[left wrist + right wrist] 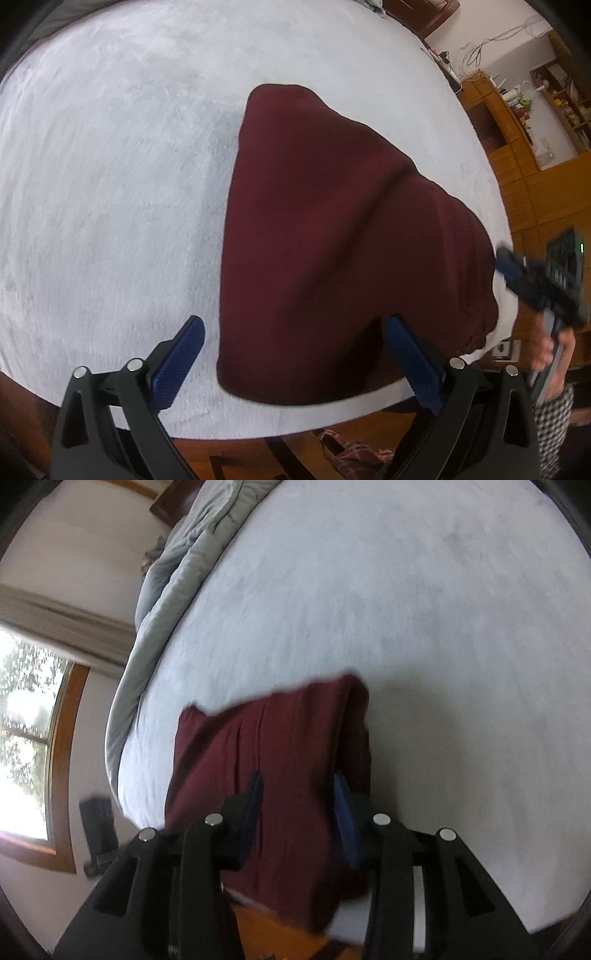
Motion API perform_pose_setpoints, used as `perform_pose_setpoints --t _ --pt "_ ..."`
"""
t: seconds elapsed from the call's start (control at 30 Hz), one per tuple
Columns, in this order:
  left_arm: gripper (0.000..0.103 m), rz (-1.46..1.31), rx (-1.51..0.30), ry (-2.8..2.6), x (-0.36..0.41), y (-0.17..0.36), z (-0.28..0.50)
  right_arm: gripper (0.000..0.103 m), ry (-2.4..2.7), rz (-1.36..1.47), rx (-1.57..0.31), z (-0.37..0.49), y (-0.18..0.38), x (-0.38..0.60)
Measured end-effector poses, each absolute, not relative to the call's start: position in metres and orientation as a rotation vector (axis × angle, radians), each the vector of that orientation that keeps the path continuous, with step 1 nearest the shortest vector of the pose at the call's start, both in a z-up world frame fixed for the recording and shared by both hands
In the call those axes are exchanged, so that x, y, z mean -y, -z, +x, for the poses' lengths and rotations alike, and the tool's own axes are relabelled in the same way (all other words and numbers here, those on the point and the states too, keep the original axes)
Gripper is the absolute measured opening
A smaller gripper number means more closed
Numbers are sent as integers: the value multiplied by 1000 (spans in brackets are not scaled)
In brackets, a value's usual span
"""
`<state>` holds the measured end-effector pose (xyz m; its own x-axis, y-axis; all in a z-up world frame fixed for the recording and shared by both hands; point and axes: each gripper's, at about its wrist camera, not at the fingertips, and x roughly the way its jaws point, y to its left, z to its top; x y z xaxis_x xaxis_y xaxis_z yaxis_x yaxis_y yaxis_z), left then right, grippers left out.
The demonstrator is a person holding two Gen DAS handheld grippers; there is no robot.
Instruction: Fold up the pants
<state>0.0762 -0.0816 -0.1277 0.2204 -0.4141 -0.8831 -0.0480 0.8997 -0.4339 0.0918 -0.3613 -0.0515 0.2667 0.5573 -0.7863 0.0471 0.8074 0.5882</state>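
Pale grey plush bed cover (110, 184): dark maroon folded pants (332, 240) near edge. Left gripper (295, 358) apart, empty; right gripper (299, 812) apart, straddling cloth, apparently unclamped. Next probably: close, fold over.

Blurred with motion across the right wrist view: pants (288, 775) smeared, near hem seemingly hanging past the bed (406, 627) edge, behind the right gripper (297, 805). Hand (554, 347) cropped at the left view's right.
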Motion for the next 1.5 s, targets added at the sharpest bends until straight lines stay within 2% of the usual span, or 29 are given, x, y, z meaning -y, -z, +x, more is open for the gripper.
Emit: perform_pose_setpoints --t 0.07,0.17,0.2,0.23,0.3,0.47,0.63,0.7,0.73,0.8,0.93,1.23,1.27,1.33,1.43,1.5 --pt "99 -427 -1341 258 76 130 70 45 -381 576 -1284 70 51 362" --pt "99 -481 -1351 255 67 139 63 43 -413 638 -1317 44 60 361" --pt "99 -495 -1352 253 65 141 62 26 -420 646 -1321 39 62 360" --pt "99 -509 -1354 247 64 142 61 17 -413 633 -1313 35 63 358" --pt "99 -511 -1358 244 63 142 62 10 -426 612 -1294 32 56 355" --pt "99 -473 -1336 259 67 134 59 8 -425 546 -1266 29 29 350" --pt "99 -495 -1358 248 61 140 62 9 -359 488 -1393 27 70 344" --pt "99 -494 -1353 254 57 138 65 11 -371 499 -1376 26 67 345" --pt "99 -498 -1354 259 55 138 66 17 -381 501 -1367 27 64 345" --pt "99 -505 -1364 268 52 139 70 37 -381 511 -1346 27 55 349" --pt "99 -510 -1379 305 48 144 81 43 -380 524 -1310 25 49 359" --pt "99 -619 -1426 424 56 166 98 47 -391 579 -1323 25 62 370" --pt "98 -651 -1427 440 55 169 99 49 -392 584 -1326 28 65 370" --pt "98 -705 -1431 462 56 173 100 60 -398 604 -1329 30 69 375" --pt "90 -689 -1424 482 59 170 96 63 -414 626 -1327 34 77 383" --pt "78 -636 -1410 524 63 161 92 67 -430 649 -1336 39 85 387"
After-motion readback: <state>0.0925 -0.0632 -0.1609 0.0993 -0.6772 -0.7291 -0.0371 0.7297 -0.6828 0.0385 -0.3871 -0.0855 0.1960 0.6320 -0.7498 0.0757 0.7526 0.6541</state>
